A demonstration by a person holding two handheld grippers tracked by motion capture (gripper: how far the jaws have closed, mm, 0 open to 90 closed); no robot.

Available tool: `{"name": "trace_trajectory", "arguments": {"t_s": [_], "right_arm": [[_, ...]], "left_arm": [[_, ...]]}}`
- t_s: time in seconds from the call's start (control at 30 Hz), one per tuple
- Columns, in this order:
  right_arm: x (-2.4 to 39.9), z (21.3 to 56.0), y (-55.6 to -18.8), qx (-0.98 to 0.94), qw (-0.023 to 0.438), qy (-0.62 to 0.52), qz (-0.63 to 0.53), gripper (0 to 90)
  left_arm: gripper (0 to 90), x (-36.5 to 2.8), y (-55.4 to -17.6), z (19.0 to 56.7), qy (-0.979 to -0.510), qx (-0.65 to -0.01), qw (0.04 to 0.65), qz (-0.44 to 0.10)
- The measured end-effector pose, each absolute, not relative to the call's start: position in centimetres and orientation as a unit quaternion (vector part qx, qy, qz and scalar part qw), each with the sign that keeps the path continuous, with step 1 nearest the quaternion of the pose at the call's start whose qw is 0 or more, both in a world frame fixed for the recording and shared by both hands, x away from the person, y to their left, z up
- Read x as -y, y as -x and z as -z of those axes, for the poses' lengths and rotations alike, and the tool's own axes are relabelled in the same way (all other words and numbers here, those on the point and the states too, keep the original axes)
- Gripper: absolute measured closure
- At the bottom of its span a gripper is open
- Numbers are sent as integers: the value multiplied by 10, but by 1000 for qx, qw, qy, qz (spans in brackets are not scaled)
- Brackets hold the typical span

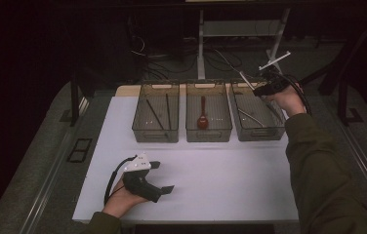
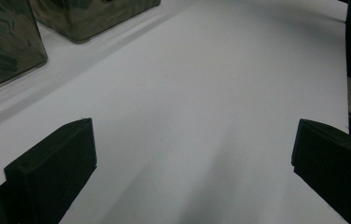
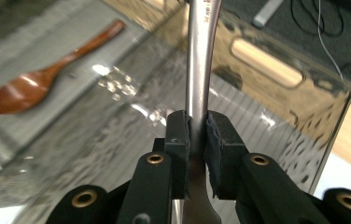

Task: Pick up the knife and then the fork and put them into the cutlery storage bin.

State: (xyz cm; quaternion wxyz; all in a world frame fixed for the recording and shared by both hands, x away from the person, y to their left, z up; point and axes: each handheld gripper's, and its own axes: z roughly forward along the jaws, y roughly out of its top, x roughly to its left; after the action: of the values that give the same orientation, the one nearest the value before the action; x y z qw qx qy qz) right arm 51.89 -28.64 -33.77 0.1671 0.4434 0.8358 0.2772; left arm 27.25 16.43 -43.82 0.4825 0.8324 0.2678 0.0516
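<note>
From above, three clear bins sit side by side at the far edge of the white table (image 1: pixel 211 165); the middle bin (image 1: pixel 209 111) holds a wooden spoon (image 1: pixel 202 117). Your right gripper (image 1: pixel 258 87) hovers over the right bin (image 1: pixel 257 111).

Your left gripper (image 2: pixel 192 154) rests spread wide over bare table, holding nothing.

Your right gripper clamps a shiny metal utensil handle (image 3: pixel 200 70) above the right bin; stamped lettering near its top is unreadable.

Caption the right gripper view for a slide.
Right gripper clamps a metal utensil handle above a clear bin, wooden spoon lying beyond.
</note>
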Motion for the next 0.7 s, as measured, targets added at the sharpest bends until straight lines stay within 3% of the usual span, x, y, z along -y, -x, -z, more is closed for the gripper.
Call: {"name": "trace_trajectory", "arguments": {"t_s": [0.1,0.3,0.47,0.7], "right_arm": [[292,352,-522,-828,160,-461,-276,791],[304,358,-505,-805,168,-467,-325,591],[313,359,-471,-788,160,-446,-392,450],[314,358,-409,-782,162,-394,-454,341]], "left_arm": [[0,-166,-272,437,-831,-270,483,-54],[0,-166,-270,436,-832,-269,481,-57],[0,-165,-270,437,-833,-267,481,-58],[0,-164,-270,437,-833,-266,481,-59]]}}
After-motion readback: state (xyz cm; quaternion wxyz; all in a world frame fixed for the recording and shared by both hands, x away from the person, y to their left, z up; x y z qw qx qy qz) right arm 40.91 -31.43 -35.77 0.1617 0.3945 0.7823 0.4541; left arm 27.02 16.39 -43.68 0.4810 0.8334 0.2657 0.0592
